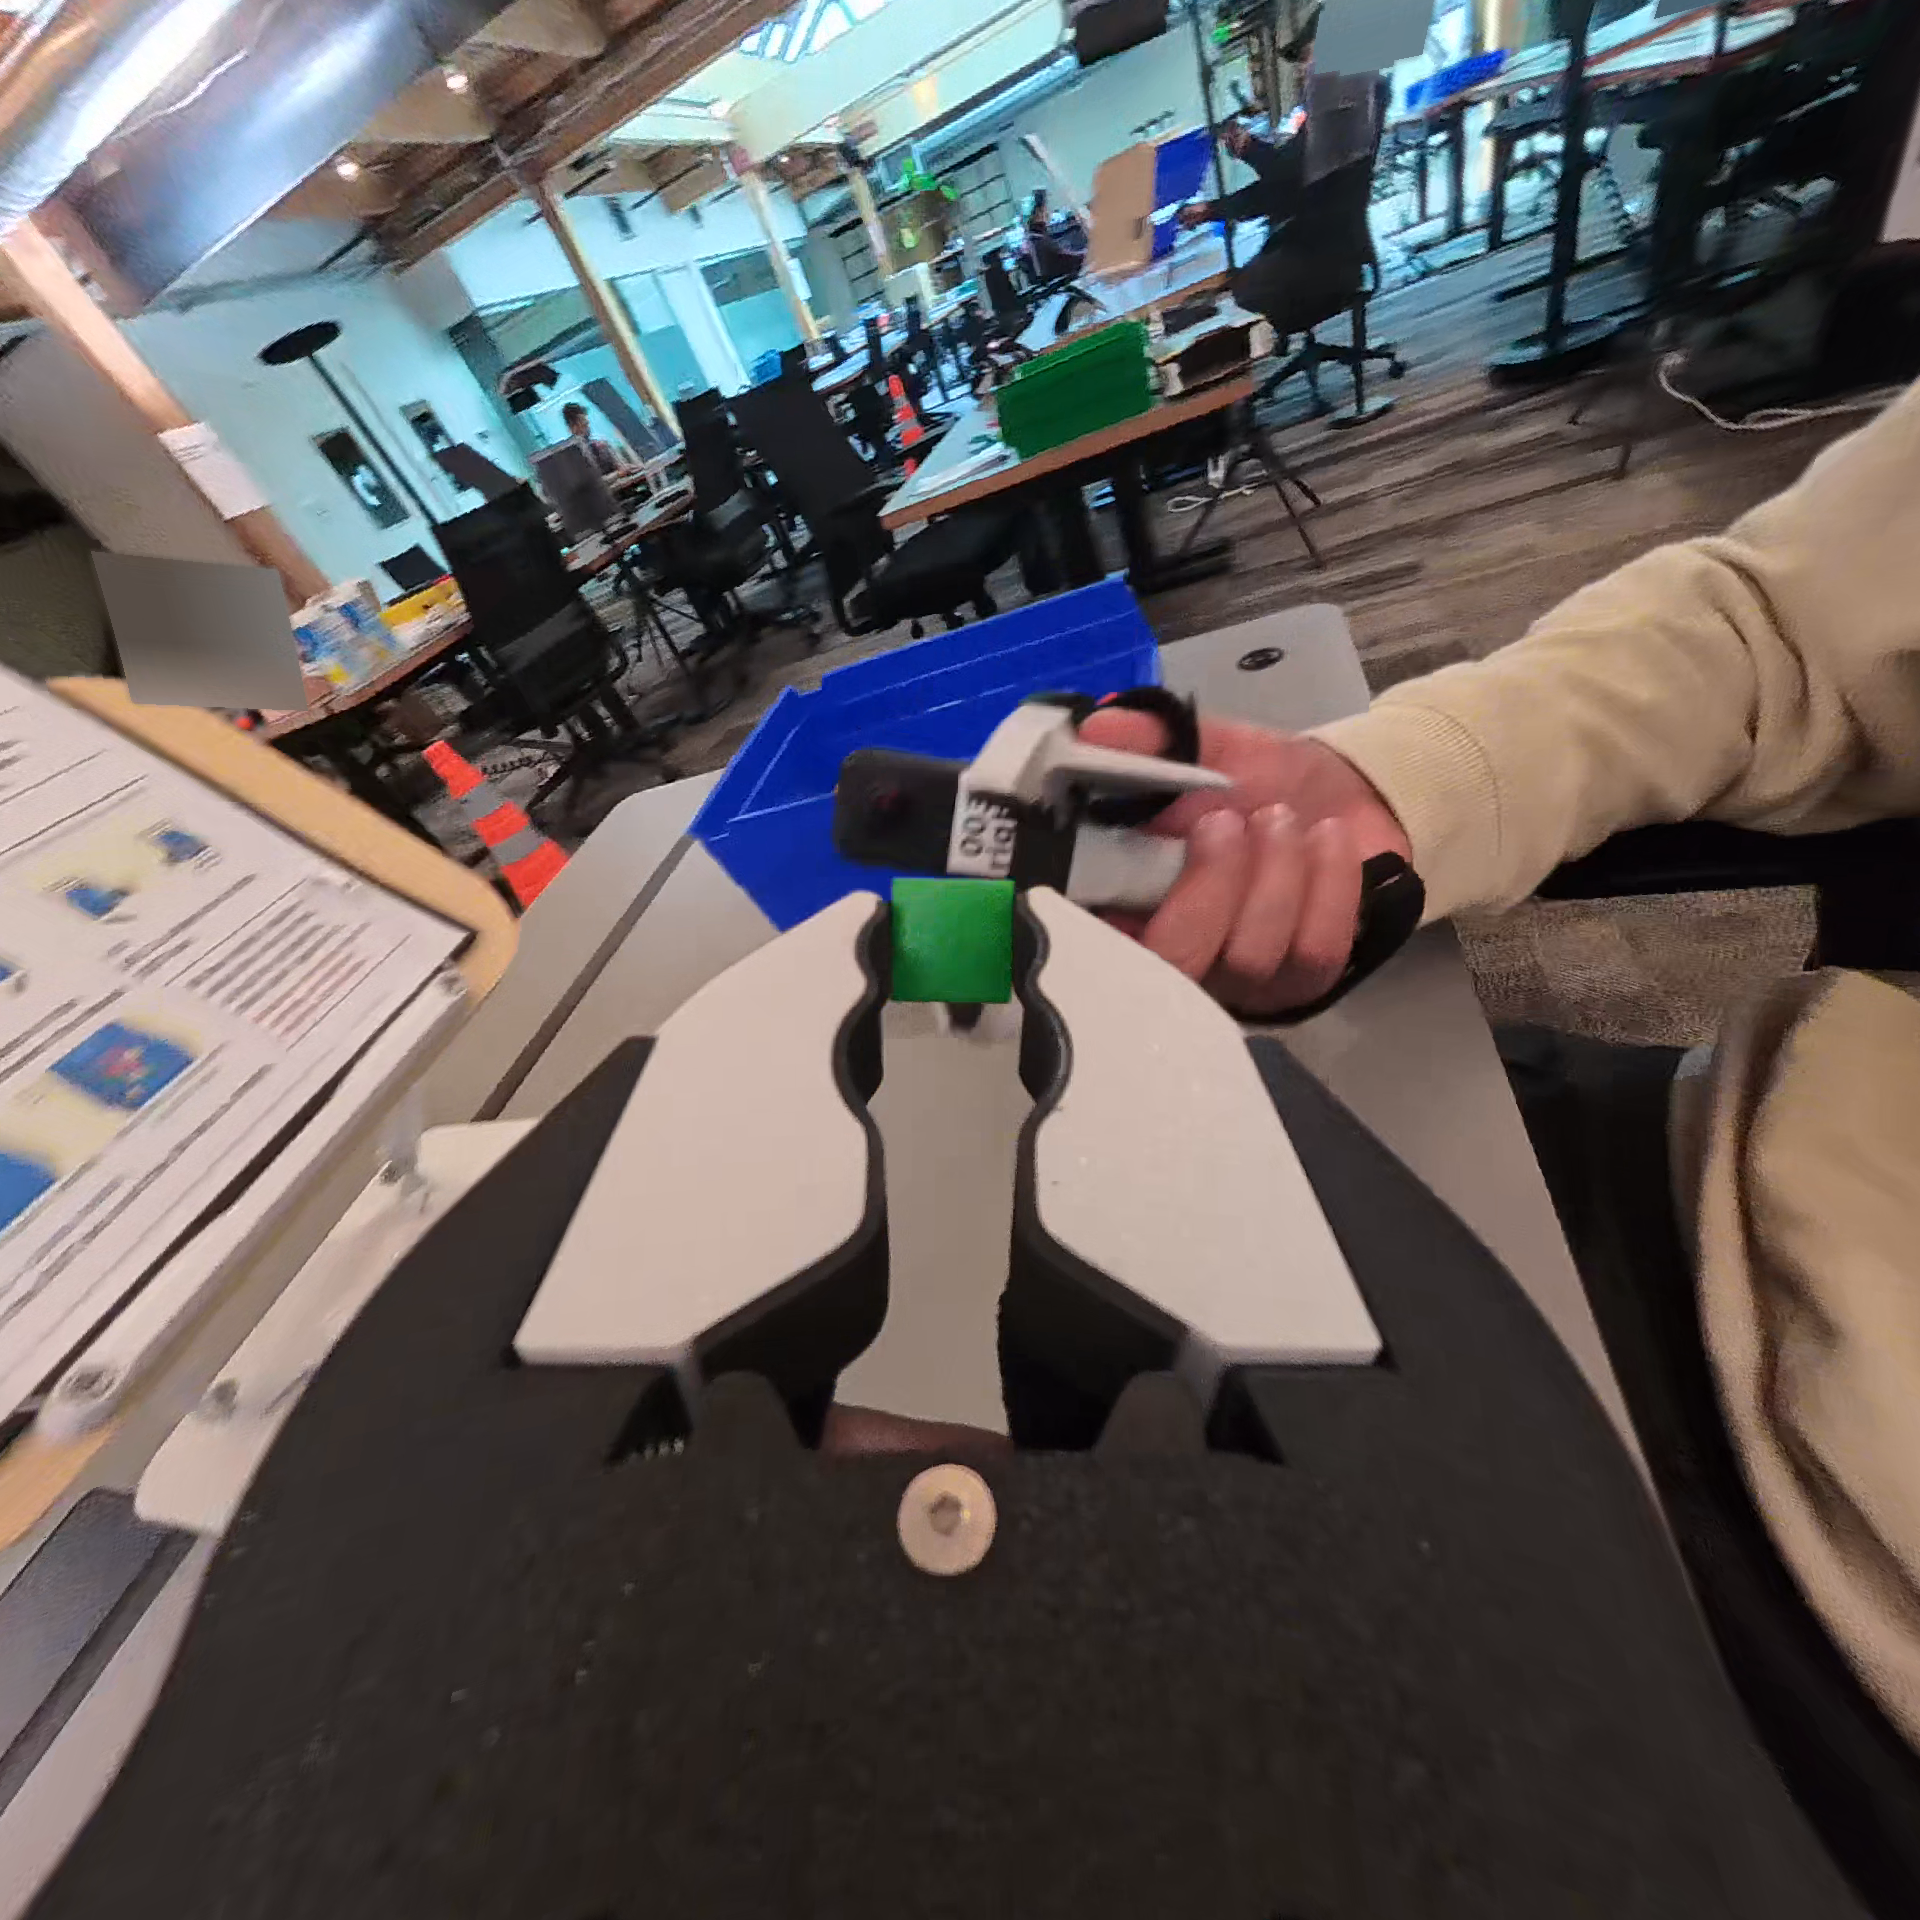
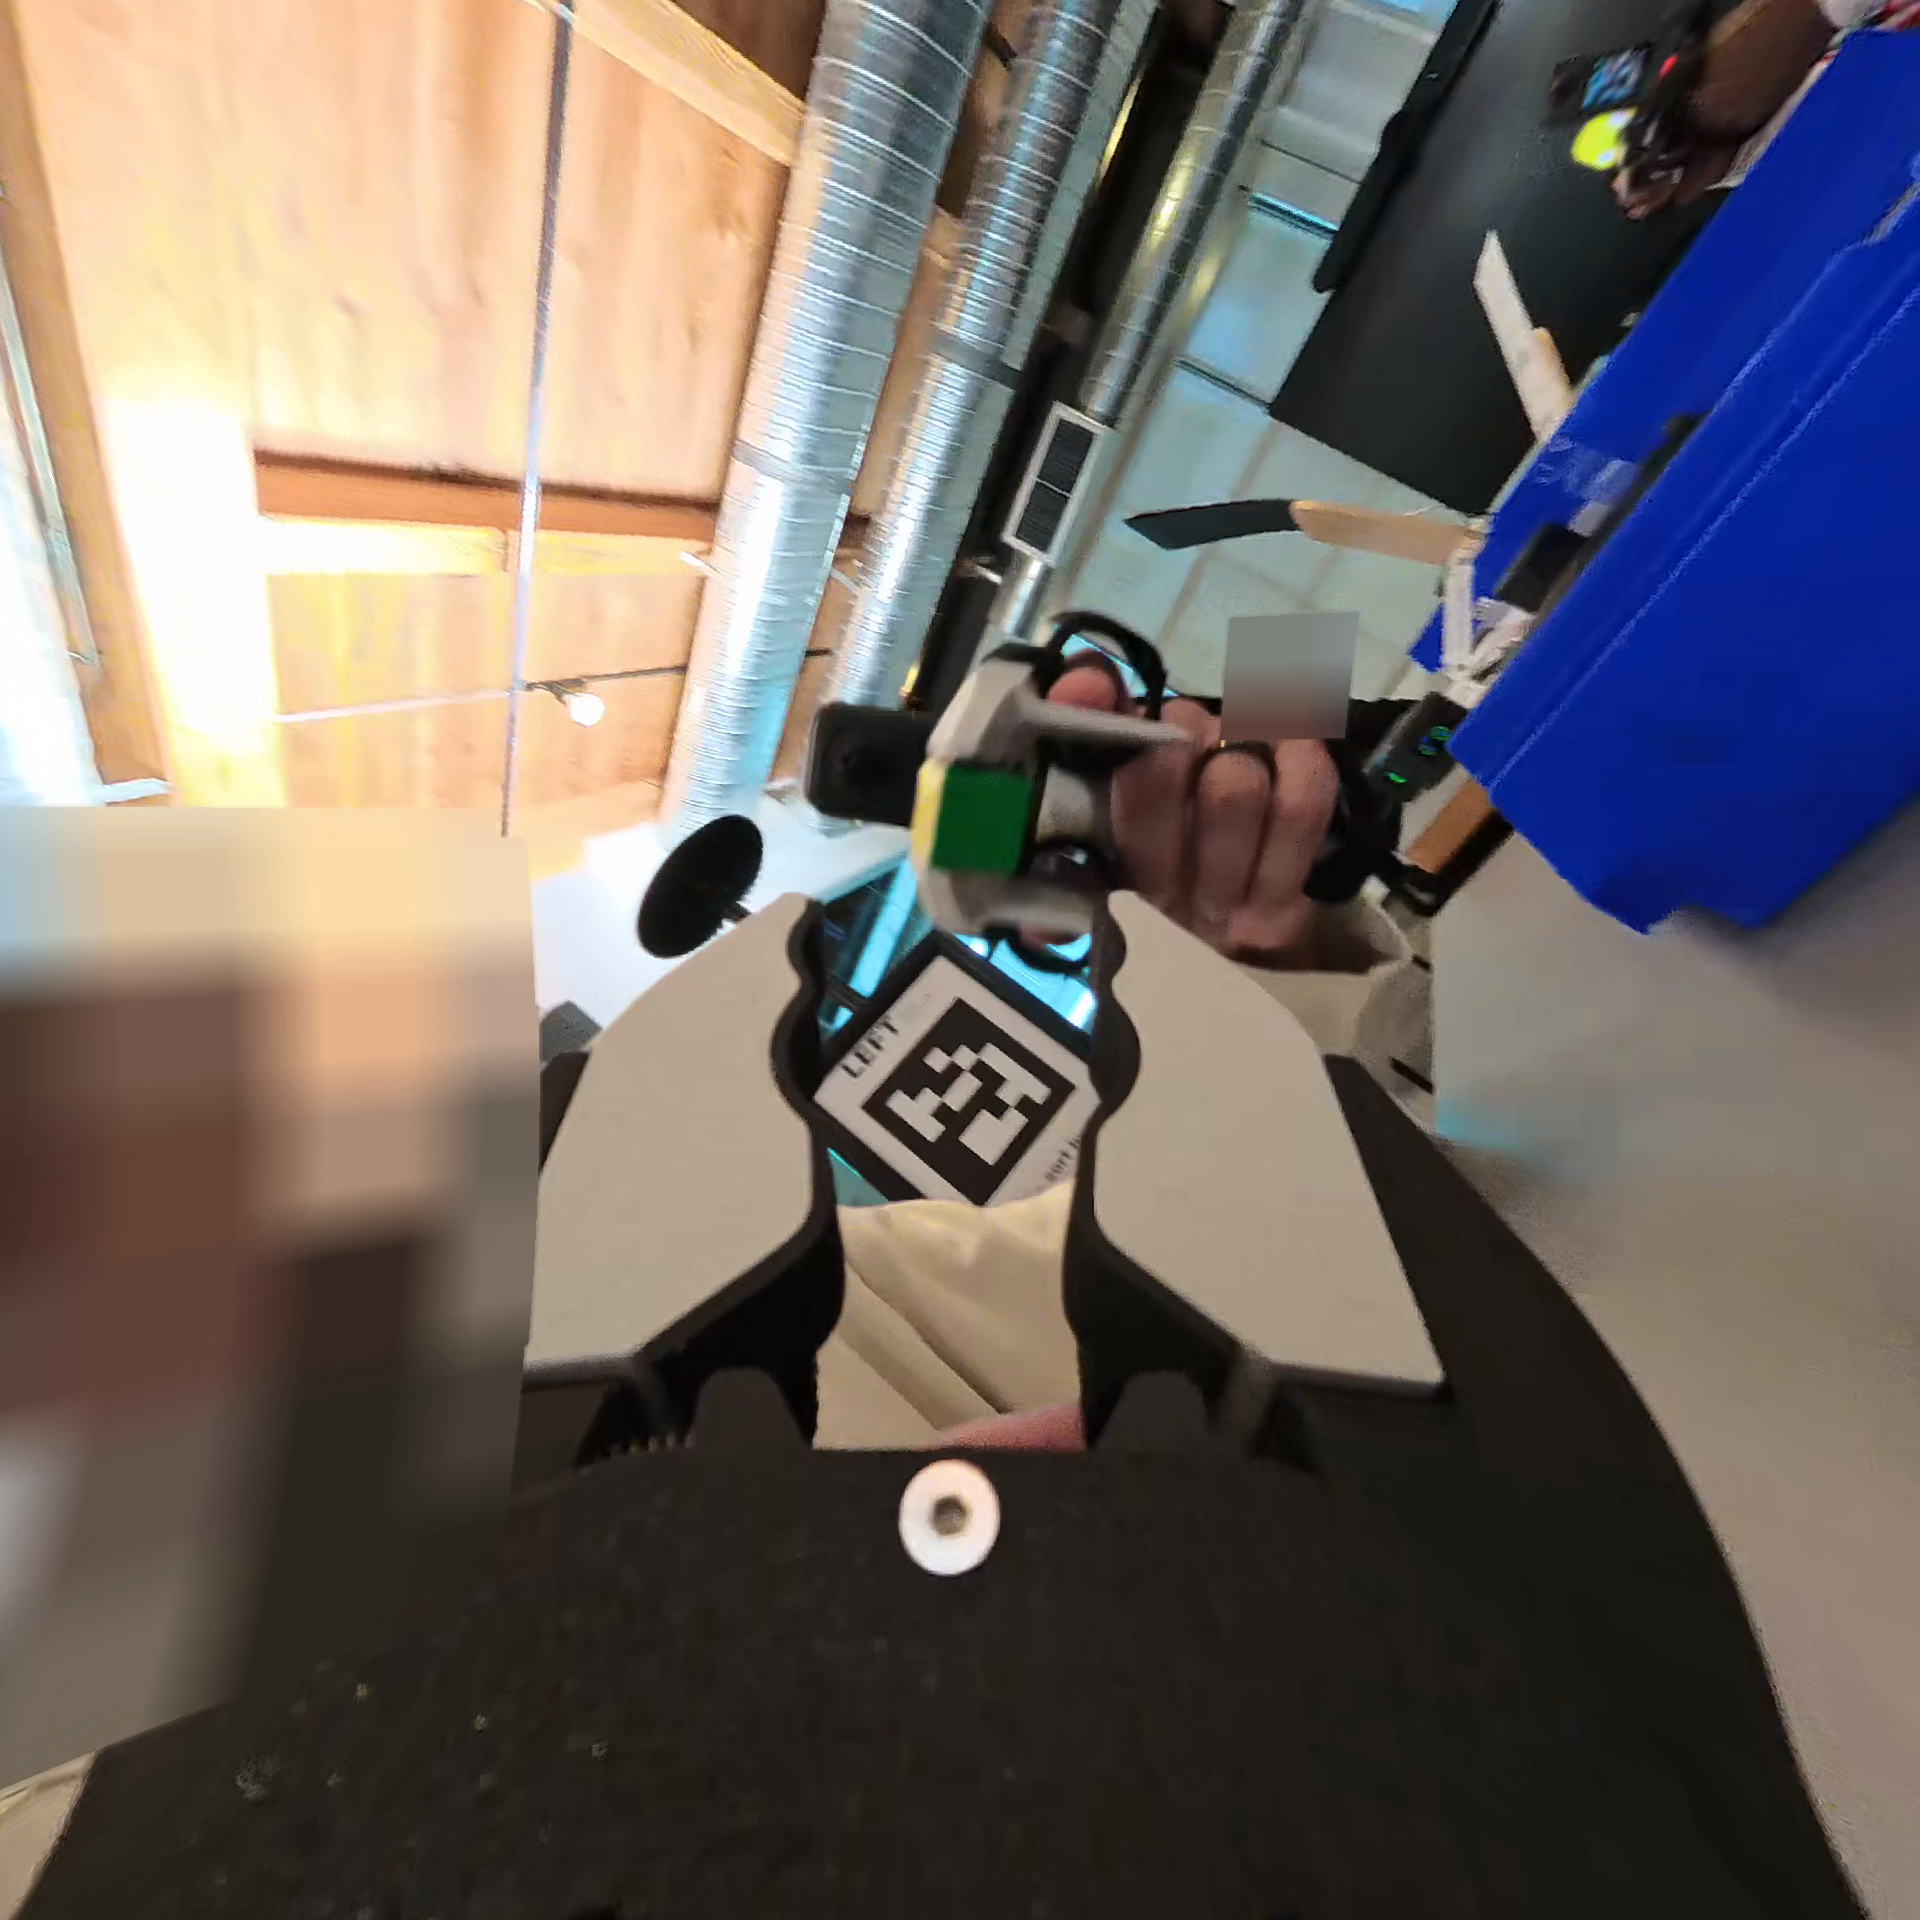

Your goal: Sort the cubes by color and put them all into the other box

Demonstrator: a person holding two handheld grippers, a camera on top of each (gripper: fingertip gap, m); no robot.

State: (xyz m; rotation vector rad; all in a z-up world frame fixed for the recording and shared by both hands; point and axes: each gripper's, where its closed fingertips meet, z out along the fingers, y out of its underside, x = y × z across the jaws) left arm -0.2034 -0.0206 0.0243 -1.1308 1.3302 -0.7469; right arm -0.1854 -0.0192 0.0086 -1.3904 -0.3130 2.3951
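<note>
Between the fingertips of my left gripper sits a green cube, clamped at the tips and held in the air above the grey table. Its faces are flat, matte and sharp-edged; I see only the near face here. The fingers are pale grey plates with wavy black inner edges on a rough black base.

Just past the cube, my right hand grips the other tool, whose black camera block and white body are motion-smeared and hide part of the blue bin. That bin is glossy moulded plastic with a stepped rim; its inside is out of view, so I cannot tell what it holds. A cream knit sleeve runs off the right edge.

My right gripper stands apart with nothing between its tips; through the gap I see a square black-and-white marker card. Farther off, in the right wrist view, the cube shows green with a yellowish side, though blur softens it. A blue bin wall is cut off at the right.

At the left edge of the left wrist view, a blurred printed sheet lies on a wooden board.
</note>
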